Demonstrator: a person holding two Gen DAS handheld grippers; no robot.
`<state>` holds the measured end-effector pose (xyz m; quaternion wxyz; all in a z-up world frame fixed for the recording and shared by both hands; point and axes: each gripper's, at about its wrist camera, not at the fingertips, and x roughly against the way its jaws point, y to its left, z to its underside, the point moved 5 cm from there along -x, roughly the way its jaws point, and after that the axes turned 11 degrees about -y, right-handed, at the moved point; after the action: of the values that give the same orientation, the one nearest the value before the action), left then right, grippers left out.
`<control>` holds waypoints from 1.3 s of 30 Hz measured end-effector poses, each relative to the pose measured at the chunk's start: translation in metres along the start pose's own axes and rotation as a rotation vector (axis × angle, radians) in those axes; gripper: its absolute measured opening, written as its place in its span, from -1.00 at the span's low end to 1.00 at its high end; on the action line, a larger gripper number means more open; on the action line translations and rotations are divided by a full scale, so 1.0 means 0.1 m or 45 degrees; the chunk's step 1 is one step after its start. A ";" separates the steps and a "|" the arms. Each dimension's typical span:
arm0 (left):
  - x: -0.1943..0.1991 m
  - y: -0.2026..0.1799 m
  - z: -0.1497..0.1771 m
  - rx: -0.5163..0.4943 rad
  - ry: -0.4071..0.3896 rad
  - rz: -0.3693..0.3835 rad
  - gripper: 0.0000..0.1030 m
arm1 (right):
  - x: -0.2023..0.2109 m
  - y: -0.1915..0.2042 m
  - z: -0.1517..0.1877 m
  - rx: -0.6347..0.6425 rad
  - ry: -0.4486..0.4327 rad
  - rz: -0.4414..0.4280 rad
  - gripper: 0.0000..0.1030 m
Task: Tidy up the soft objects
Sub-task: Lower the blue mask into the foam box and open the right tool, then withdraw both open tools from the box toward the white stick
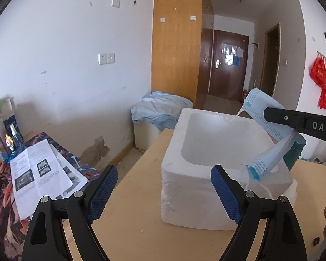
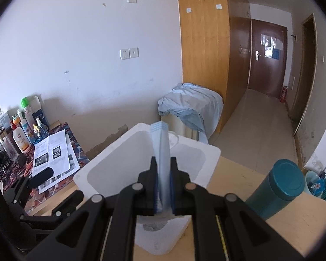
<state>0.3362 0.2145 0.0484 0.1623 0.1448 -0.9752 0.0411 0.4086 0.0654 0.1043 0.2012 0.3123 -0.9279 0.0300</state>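
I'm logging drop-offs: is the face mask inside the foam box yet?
Not yet. The right gripper holds the face mask above the foam box rim; only its ear loop dangles in.

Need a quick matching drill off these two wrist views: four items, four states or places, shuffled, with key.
Items:
1. face mask
2. foam box
3. left gripper
4. teal bottle

States:
A. open, holding nothing
B. white, open top, on the wooden table
C. clamped in the right gripper, above the box
D. lid on, beside the box

Pairs: 1-C, 2-B, 3-A, 4-D
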 end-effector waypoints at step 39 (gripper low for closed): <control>0.12 0.12 0.07 0.035 0.016 -0.047 0.71 | -0.30 0.04 0.13 0.056 0.085 0.056 0.08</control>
<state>0.3195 0.2220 0.0450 0.1673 0.1648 -0.9706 0.0522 0.4235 0.0835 0.0811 0.2244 0.2950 -0.9265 0.0652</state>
